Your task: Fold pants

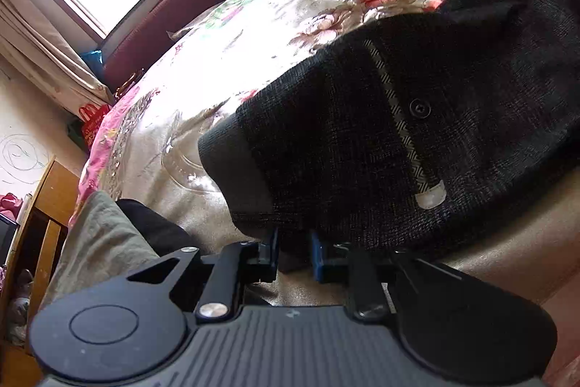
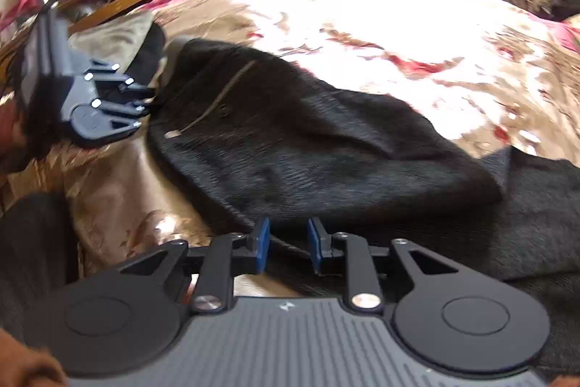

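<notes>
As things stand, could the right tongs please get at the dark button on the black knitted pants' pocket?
Probably yes: the button lies exposed on top of the black knitted pants, with only flat fabric between it and the right tongs. The left tongs sit beside it, not over it.
</notes>
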Demonstrator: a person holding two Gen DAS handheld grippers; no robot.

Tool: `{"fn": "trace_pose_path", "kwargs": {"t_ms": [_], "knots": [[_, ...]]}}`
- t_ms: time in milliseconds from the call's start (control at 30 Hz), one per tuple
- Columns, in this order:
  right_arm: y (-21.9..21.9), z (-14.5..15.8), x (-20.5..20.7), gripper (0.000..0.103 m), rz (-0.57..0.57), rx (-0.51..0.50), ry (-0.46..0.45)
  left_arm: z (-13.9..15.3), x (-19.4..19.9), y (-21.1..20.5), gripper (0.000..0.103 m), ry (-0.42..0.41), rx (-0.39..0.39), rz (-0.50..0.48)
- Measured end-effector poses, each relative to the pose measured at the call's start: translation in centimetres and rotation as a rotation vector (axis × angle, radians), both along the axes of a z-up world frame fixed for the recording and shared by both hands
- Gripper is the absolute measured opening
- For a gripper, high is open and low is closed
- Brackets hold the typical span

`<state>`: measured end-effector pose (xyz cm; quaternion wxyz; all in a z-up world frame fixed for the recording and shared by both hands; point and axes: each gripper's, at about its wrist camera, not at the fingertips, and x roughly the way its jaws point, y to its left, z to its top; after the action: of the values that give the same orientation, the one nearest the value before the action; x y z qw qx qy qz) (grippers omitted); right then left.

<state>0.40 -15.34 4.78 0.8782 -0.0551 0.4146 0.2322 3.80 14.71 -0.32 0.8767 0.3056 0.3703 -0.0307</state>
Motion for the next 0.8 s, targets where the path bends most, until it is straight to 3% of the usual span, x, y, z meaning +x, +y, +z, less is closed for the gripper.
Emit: {"fn": "trace_pose_path", "kwargs": {"t_ms": [167,233,333,433,567,700,800], "knots": [[-8.2,0.4,2.6,0.024,-0.259,0.011,-0.014,3.5,-1.1,-5.1,0.036,-0.024,-0.137,-0.126],[-11.3,0.5,4.7,0.026,-0.335,0.048,0.002,4.1,-0.6,-8.1,0.037,0.002,-0.203,-0.212],[-15.1,0.6,8.2,0.028,-0.412,0.094,0.019,4.1,0.8,-12.8,0.037,0.027,-0.240,-0.338],[-16.8,0.3,11.7,0.033,-0.341,-0.010,0.021,4.1,2.6,-17.0,0.039,0.035,-0.229,-0.467],[-17.8,0.2,14.3,0.035,-0.239,-0.160,-0.015,4.0,5.6,-20.9,0.047,0.051,-0.233,-0.567],[-19.9,-0.2,15.2,0.037,-0.287,-0.120,0.030,3.5,7.4,-23.4,0.050,0.096,-0.261,-0.635],[-20.8,-0.5,13.9,0.037,-0.339,-0.084,0.021,3.0,7.1,-24.1,0.050,0.106,-0.223,-0.691]]}}
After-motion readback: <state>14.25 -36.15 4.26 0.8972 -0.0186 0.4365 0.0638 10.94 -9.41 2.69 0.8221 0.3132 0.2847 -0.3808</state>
